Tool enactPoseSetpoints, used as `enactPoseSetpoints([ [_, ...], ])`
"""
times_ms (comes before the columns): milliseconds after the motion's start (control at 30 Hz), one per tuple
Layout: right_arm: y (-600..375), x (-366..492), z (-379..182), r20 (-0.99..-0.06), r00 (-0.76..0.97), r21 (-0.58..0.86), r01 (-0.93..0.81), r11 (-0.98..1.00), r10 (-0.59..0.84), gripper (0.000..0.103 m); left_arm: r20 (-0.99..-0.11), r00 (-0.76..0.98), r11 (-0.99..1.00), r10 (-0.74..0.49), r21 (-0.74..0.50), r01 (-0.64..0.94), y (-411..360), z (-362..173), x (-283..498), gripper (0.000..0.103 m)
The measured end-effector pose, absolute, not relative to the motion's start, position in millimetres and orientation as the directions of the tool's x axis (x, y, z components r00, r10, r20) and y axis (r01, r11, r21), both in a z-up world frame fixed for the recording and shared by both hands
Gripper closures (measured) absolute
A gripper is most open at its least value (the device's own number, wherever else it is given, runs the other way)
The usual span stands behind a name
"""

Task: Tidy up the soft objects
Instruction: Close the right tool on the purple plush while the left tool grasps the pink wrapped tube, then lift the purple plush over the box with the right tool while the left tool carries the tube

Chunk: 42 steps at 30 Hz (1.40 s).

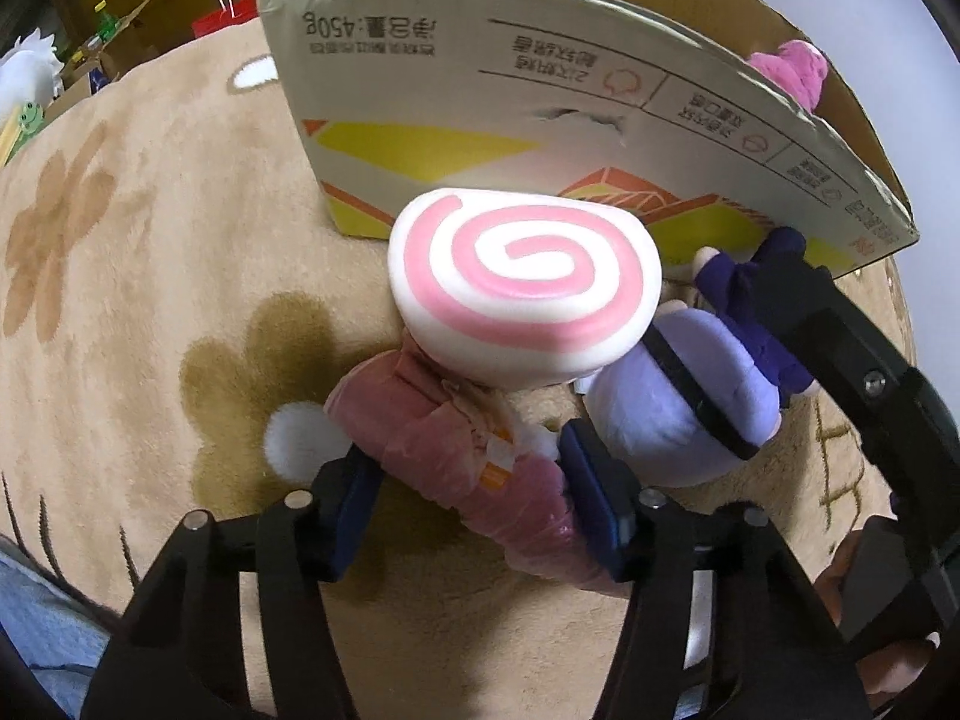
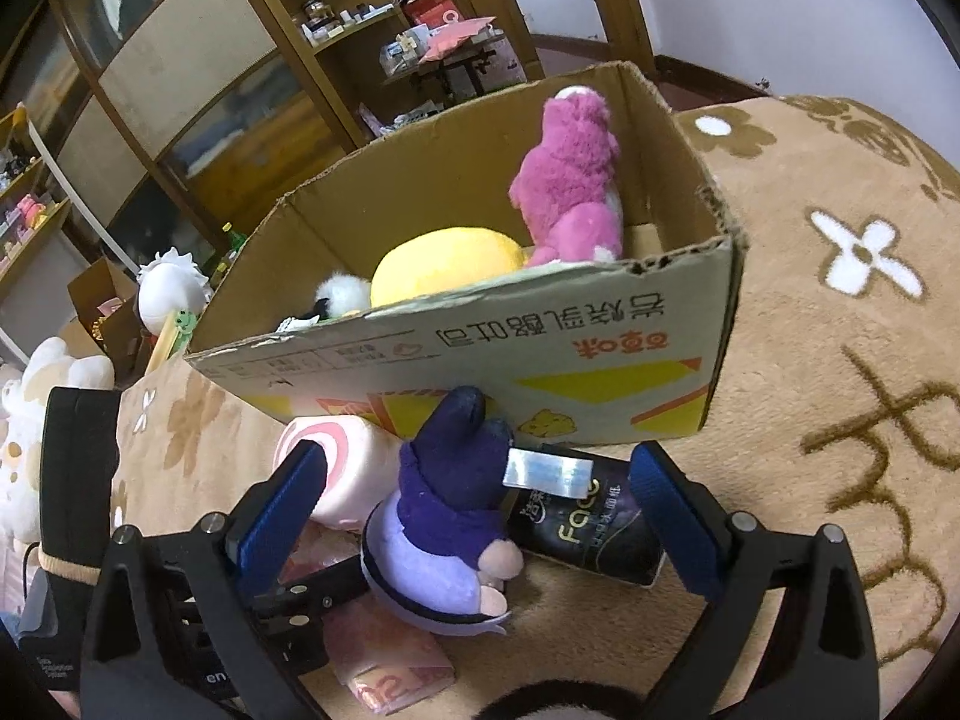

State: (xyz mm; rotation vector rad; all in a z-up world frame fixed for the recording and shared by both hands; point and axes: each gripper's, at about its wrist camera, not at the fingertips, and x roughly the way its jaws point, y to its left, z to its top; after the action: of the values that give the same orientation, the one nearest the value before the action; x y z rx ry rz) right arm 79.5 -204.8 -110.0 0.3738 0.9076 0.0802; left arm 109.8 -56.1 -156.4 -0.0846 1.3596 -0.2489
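Note:
A purple plush doll [image 2: 444, 534] in a dark blue top lies on the tan rug in front of a cardboard box [image 2: 600, 372]. My right gripper [image 2: 480, 516] is open, its blue pads either side of the doll without touching; it also shows in the left wrist view [image 1: 714, 396]. My left gripper [image 1: 474, 510] is open around a pink wrapped pack [image 1: 480, 468]. A white cushion with a pink spiral [image 1: 522, 285] rests against the box. Inside the box are a pink plush [image 2: 570, 192], a yellow plush [image 2: 444, 264] and a small black-and-white plush [image 2: 336, 300].
A black "Face" tissue pack [image 2: 594, 522] lies by the box on the flower-pattern rug [image 2: 840, 360]. White plush toys [image 2: 36, 420] and a small open carton [image 2: 108, 306] sit at the left. Wooden cabinets [image 2: 180, 90] stand behind.

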Motion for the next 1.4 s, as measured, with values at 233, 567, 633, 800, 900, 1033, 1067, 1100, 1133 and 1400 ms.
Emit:
enactPoseSetpoints([
  [233, -203, 83, -115, -0.758, 0.605, 0.360, 0.077, 0.930, 0.243, 0.021, -0.952, 0.201, 0.971, -0.231, -0.212, 0.113, -46, -153, 108, 0.055],
  [567, -198, 80, -112, -0.747, 0.607, 0.370, 0.043, 0.928, 0.270, 0.069, -0.948, 0.239, 0.972, -0.211, -0.178, 0.153, -51, -143, 90, 0.062],
  [633, -197, 77, -108, -0.741, 0.616, 0.364, 0.036, 0.931, 0.266, 0.069, -0.946, 0.252, 0.972, -0.206, -0.167, 0.167, -51, -139, 86, 0.064],
  [800, -200, 66, -93, -0.717, 0.647, 0.361, 0.030, 0.932, 0.257, 0.070, -0.939, 0.281, 0.970, -0.198, -0.146, 0.195, -48, -130, 71, 0.071],
  [900, -199, 60, -85, -0.714, 0.656, 0.338, 0.015, 0.941, 0.245, 0.070, -0.935, 0.305, 0.970, -0.178, -0.114, 0.214, -47, -120, 62, 0.073],
  [1033, -196, 53, -72, -0.701, 0.677, 0.308, 0.003, 0.952, 0.224, 0.070, -0.925, 0.333, 0.970, -0.184, -0.115, 0.214, -47, -105, 50, 0.078],
  [1067, -196, 51, -69, -0.695, 0.685, 0.301, 0.001, 0.953, 0.219, 0.070, -0.920, 0.348, 0.970, -0.180, -0.108, 0.217, -45, -98, 46, 0.079],
  [1100, -195, 49, -66, -0.690, 0.691, 0.297, -0.001, 0.955, 0.215, 0.070, -0.915, 0.360, 0.969, -0.181, -0.103, 0.226, -46, -96, 43, 0.080],
  [1133, -195, 46, -62, -0.684, 0.699, 0.292, -0.001, 0.956, 0.210, 0.070, -0.912, 0.364, 0.964, -0.190, -0.104, 0.243, -47, -93, 39, 0.081],
  [1400, -206, 30, -45, -0.645, 0.739, 0.302, 0.014, 0.953, 0.193, 0.070, -0.841, 0.493, 0.951, -0.222, -0.075, 0.299, -47, -56, 23, 0.084],
])
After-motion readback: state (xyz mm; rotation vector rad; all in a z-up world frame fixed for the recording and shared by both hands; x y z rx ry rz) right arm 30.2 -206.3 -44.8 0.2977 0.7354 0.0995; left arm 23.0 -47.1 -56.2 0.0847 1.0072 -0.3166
